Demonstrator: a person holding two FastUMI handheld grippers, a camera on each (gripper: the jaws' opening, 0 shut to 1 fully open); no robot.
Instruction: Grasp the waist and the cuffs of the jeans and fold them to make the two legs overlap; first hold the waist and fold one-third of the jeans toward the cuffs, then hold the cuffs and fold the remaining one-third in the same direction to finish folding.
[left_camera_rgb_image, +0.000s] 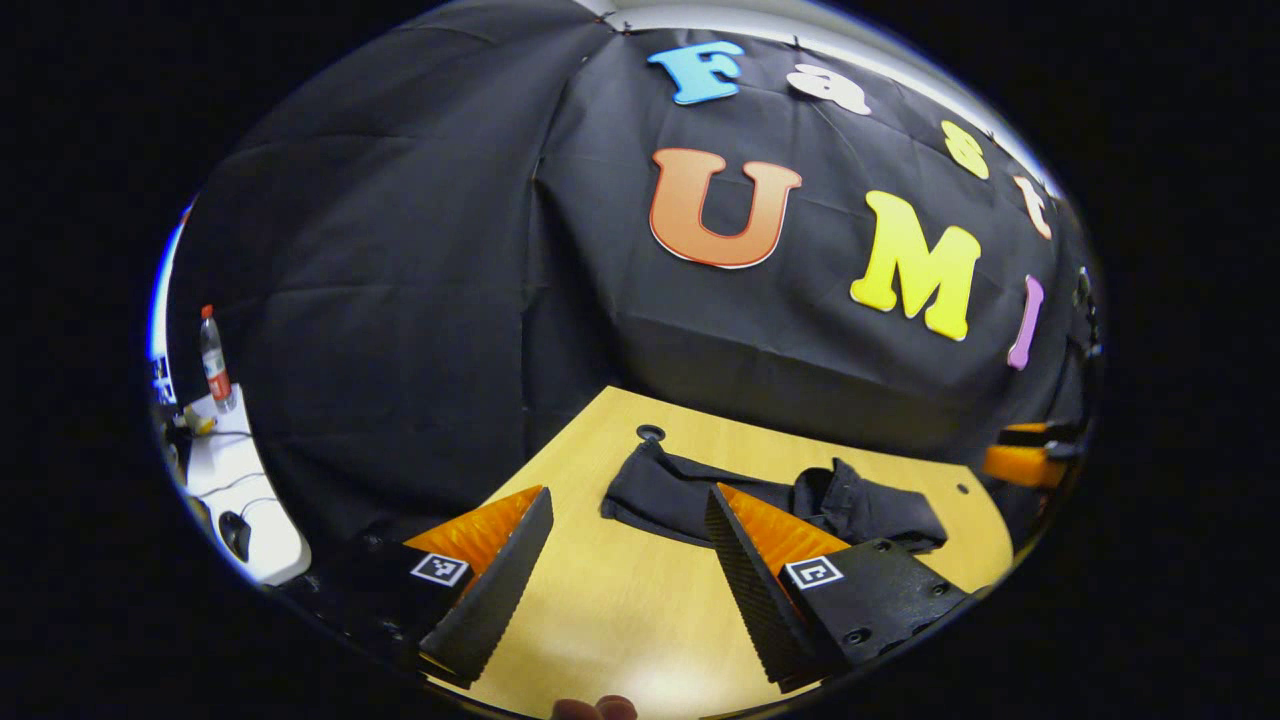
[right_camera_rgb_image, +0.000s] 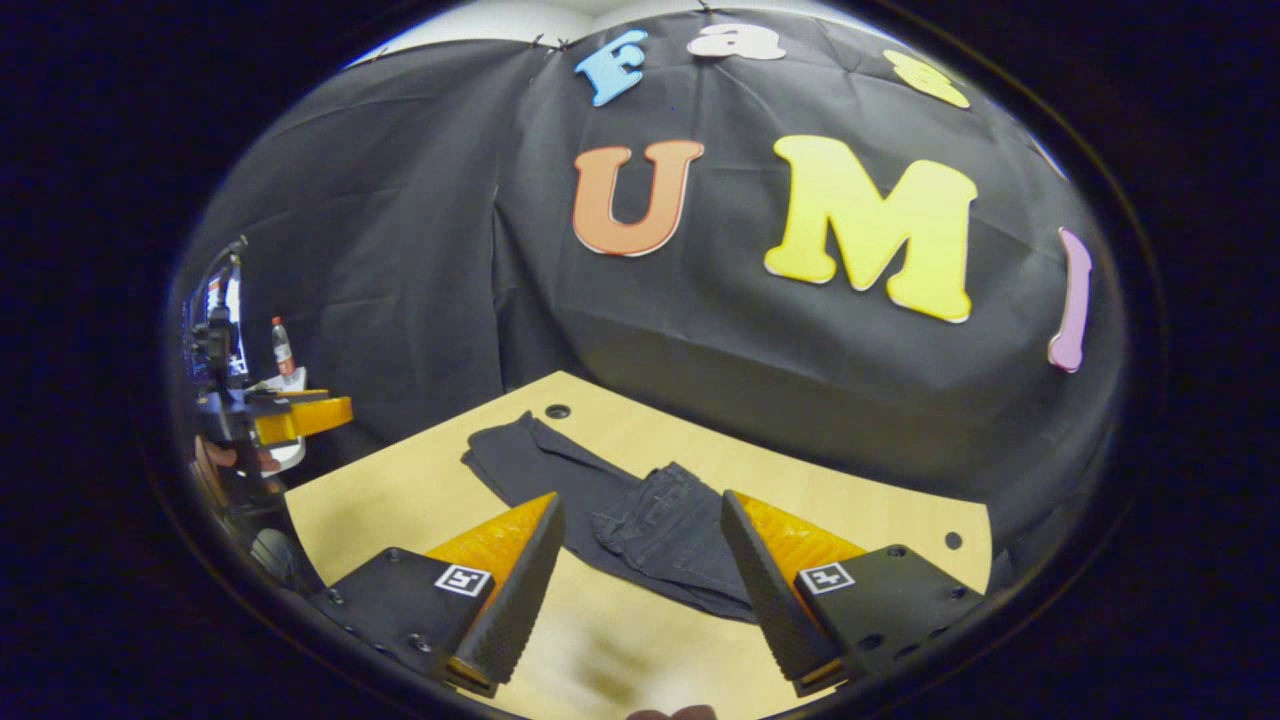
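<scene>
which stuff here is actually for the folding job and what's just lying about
For the job:
- dark denim jeans, lying on the light wooden table
- left gripper, jaws open
- right gripper, jaws open

Lying about:
- clear plastic bottle with red label
- white side table with cables

The jeans (right_camera_rgb_image: 640, 520) are dark, near-black denim with paler stitching at the waist. The table (left_camera_rgb_image: 610, 610) is light yellowish wood grain with small dark holes. A bottle (left_camera_rgb_image: 213, 362) has a red cap and label, on a white side surface (left_camera_rgb_image: 240, 490).
</scene>
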